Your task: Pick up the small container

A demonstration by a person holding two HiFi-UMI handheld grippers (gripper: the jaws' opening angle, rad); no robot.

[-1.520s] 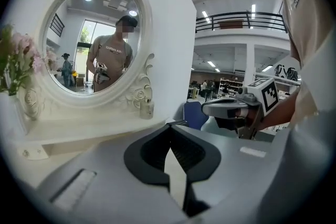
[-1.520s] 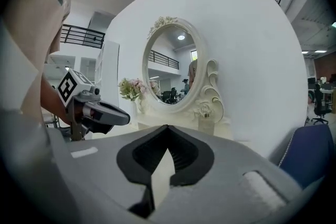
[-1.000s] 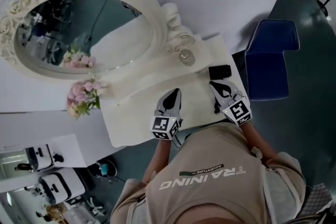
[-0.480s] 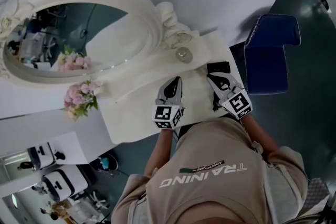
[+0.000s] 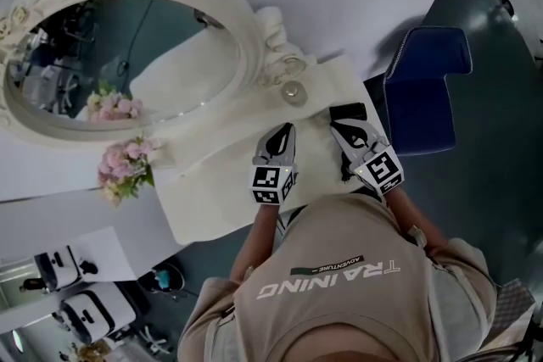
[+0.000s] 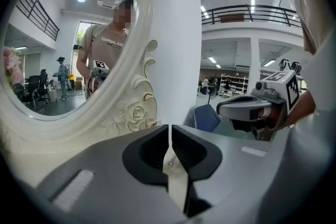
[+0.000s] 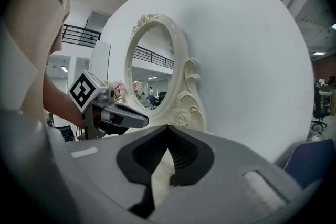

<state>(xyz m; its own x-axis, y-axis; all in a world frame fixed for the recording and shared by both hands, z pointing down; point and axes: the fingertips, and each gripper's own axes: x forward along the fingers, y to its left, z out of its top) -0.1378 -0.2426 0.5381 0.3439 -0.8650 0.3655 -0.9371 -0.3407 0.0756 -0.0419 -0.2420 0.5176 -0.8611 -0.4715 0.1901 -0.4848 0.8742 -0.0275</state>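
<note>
Currently, the left gripper (image 6: 170, 128) and right gripper (image 7: 167, 128) are held clenched and empty over the desk (image 5: 212, 199); the small container (image 5: 293, 91) is seen beyond them.

An open lab or office hall: mezzanine railing (image 6: 252, 9), ceiling lights (image 6: 253, 2), shelving (image 6: 231, 84), office chair (image 7: 319, 107).

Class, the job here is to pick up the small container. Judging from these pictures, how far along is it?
Done: nothing yet. The small container stands on the white table beside the mirror frame, untouched.
In hand: nothing. The left claw and right claw are both shut and empty, and both stop short of the container.
Left: open a claw, reach the container, close on it and lift.
</note>
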